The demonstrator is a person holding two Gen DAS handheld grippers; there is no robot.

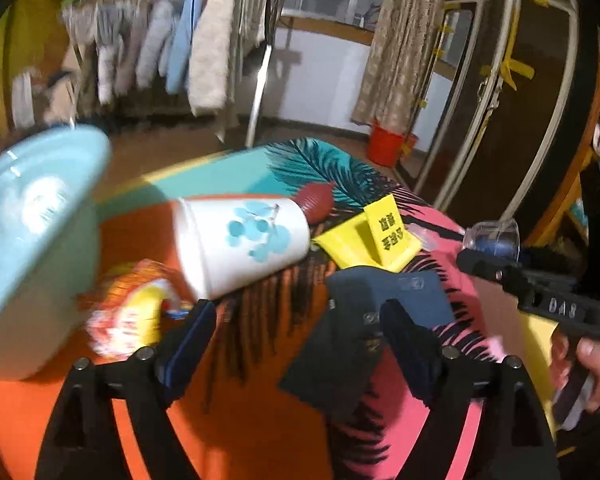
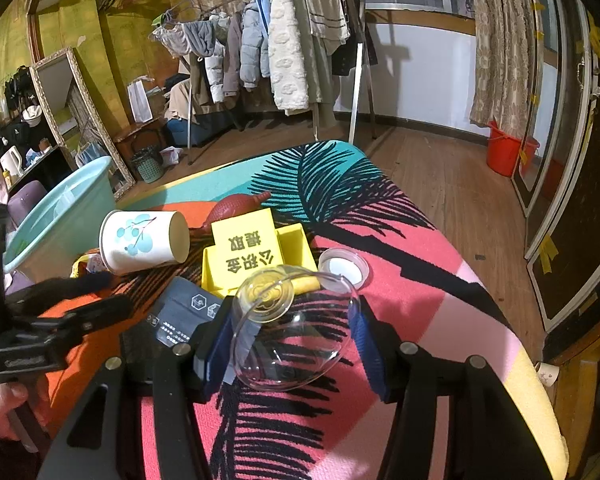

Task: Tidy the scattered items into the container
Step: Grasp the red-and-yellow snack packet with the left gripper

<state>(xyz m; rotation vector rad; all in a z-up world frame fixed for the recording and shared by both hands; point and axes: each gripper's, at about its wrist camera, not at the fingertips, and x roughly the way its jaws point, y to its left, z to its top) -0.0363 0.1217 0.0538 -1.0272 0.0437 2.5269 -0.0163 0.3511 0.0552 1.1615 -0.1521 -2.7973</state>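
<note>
A light blue basin (image 1: 28, 240) stands at the table's left edge, also in the right wrist view as the basin (image 2: 60, 216). My left gripper (image 1: 296, 320) is open with nothing between its fingers, hovering over a dark blue packet (image 1: 412, 296). A white paper cup (image 1: 240, 244) lies on its side just ahead, beside an orange-yellow snack pack (image 1: 128, 316). My right gripper (image 2: 294, 344) is shut on a clear glass bowl (image 2: 300, 360) held above the cloth. A yellow sign holder (image 2: 248, 256), a red ribbed bulb (image 2: 236, 206) and a small round clear dish (image 2: 344, 266) lie ahead of it.
The table (image 2: 400, 280) wears a bright palm-leaf cloth and ends at the right. Behind it are a clothes rack (image 2: 284, 48), a leaning mirror (image 2: 72, 120), a red bucket (image 2: 504, 148) and a dark wardrobe (image 2: 560, 160). A hand (image 2: 4, 400) holds the left gripper's handle.
</note>
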